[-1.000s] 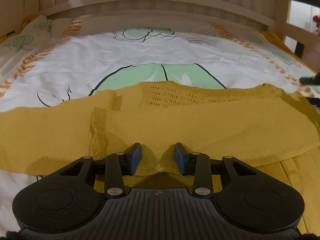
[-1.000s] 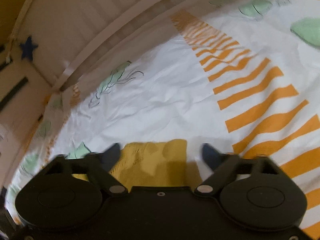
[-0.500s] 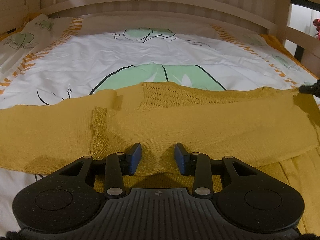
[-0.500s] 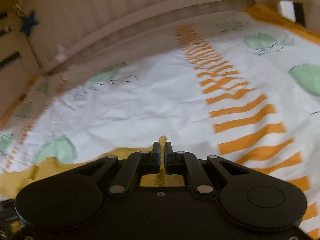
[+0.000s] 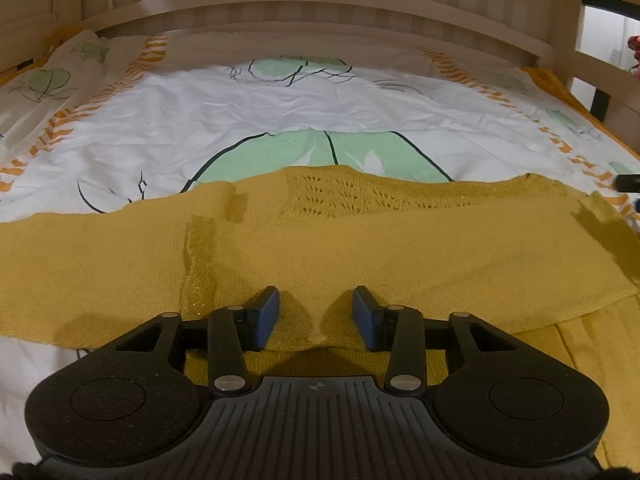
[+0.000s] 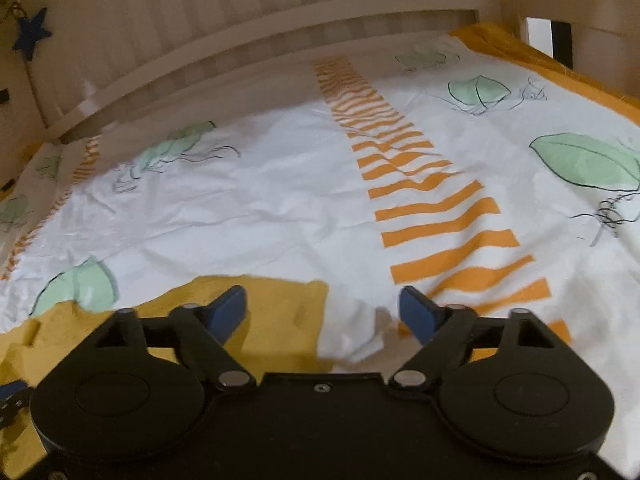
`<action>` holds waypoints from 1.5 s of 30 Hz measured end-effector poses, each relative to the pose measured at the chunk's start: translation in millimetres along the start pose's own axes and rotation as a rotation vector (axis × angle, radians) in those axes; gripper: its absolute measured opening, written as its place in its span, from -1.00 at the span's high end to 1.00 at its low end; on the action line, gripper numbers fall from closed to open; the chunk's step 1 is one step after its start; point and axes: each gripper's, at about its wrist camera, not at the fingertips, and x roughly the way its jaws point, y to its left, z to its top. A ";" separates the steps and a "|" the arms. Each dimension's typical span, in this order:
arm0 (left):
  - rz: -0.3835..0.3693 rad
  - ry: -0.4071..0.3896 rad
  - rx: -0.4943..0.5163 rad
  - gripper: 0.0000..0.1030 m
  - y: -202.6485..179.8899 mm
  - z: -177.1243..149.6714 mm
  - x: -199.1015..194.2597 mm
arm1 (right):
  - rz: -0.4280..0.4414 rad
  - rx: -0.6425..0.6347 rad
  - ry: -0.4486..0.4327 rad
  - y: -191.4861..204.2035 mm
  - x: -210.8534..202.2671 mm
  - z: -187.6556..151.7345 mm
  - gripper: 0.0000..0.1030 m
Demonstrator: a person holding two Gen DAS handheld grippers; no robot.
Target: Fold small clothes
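The mustard sweater (image 5: 360, 252) is lying nine-to-three; the left hand-held gripper (image 5: 316, 316) is opening astride a fabric ridge, the right hand-held gripper (image 6: 322, 312) opening wide, empty.

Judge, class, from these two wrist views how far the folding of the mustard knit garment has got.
Done: one sleeve lies folded across the mustard knit garment on the bedsheet. In hand: nothing is gripped; the left gripper is opening over a small pinched ridge of knit, and the right gripper is opening above the garment's edge. Left: it still lies wide, so further folds appear needed.
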 end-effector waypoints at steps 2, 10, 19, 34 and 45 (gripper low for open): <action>-0.008 0.009 -0.026 0.14 3.5 0.3 -5.6 | 0.038 -0.012 -0.004 5.4 -17.7 -5.4 -0.97; -0.035 0.073 -0.025 0.08 17.8 -11.7 -33.6 | 0.151 -0.023 0.010 39.1 -82.5 -40.9 -0.99; 0.012 0.090 -0.151 0.08 78.7 -22.6 -68.1 | 0.267 -0.059 0.044 92.6 -115.2 -86.8 -0.99; 0.203 0.055 -0.482 0.07 241.8 -9.4 -86.1 | 0.313 -0.140 0.104 163.5 -103.5 -144.7 -0.99; 0.256 0.055 -0.636 0.07 315.2 -10.5 -67.3 | 0.324 -0.151 0.128 182.3 -95.5 -155.9 -0.99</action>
